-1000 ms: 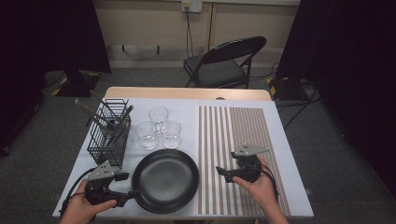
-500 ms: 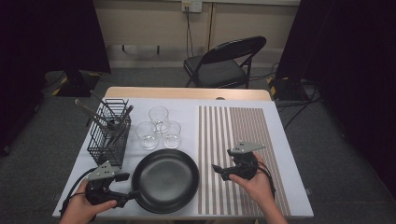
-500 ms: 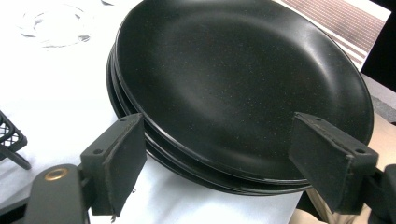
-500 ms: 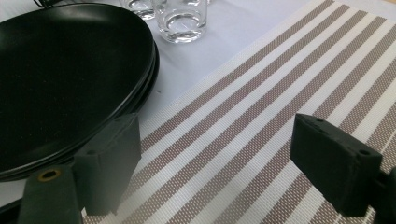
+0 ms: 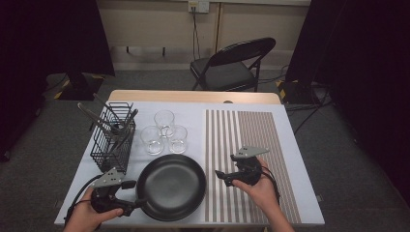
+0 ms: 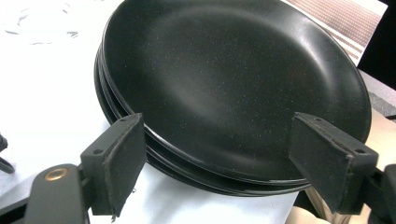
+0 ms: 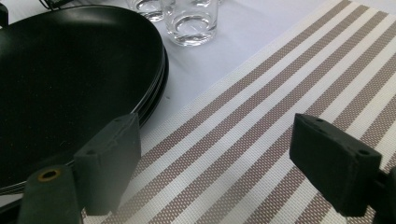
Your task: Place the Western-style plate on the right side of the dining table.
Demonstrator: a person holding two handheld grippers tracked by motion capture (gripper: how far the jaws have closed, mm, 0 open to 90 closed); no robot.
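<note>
Nearest, at the table's front edge: left gripper [image 5: 137,203] jaws spread wide at the stacked black plates' [image 5: 171,186] rim. Right gripper [image 5: 220,176] likewise spread, over the striped mat [image 5: 251,140]. Beyond: three glasses [image 5: 165,133], wire rack [image 5: 115,137] toward the left edge.

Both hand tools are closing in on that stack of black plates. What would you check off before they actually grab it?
1. Left tool open wide enough for the rim: ok.
2. Right tool open: ok, but it sits over the striped placemat, not at the plates.
3. Stack of black plates lying flat and aligned: ok.
4. Drinking glasses apart from the stack: ok.
5. Wire utensil basket apart from the left tool: ok.
6. How many plates will lift: cannot tell.
</note>
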